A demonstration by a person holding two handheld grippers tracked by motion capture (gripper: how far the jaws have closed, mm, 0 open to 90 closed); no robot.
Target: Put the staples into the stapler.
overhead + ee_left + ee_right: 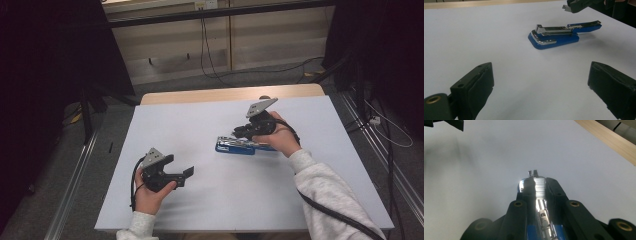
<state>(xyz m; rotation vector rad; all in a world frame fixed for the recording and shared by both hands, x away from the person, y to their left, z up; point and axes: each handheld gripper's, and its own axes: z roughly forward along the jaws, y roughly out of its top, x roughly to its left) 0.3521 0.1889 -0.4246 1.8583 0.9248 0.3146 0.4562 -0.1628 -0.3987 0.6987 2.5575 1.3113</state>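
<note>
A blue and chrome stapler [240, 146] [554, 37] lies on the white table [200, 115], right of centre, with its top arm swung open. My right gripper [237, 132] [535, 178] hovers just above it. Its jaws are pressed on a short silvery strip of staples [539, 186] [565, 8], and the stapler's magazine [544, 220] shows below them. My left gripper [187, 172] [540, 82] rests low near the table's front left. It is open and holds nothing, and it points toward the stapler.
A wooden strip [230, 93] runs along the table's far edge. Beyond it are a pale wall panel and hanging cables [205, 45]. Dark curtains flank both sides, and metal rails [75, 175] lie on the floor beside the table.
</note>
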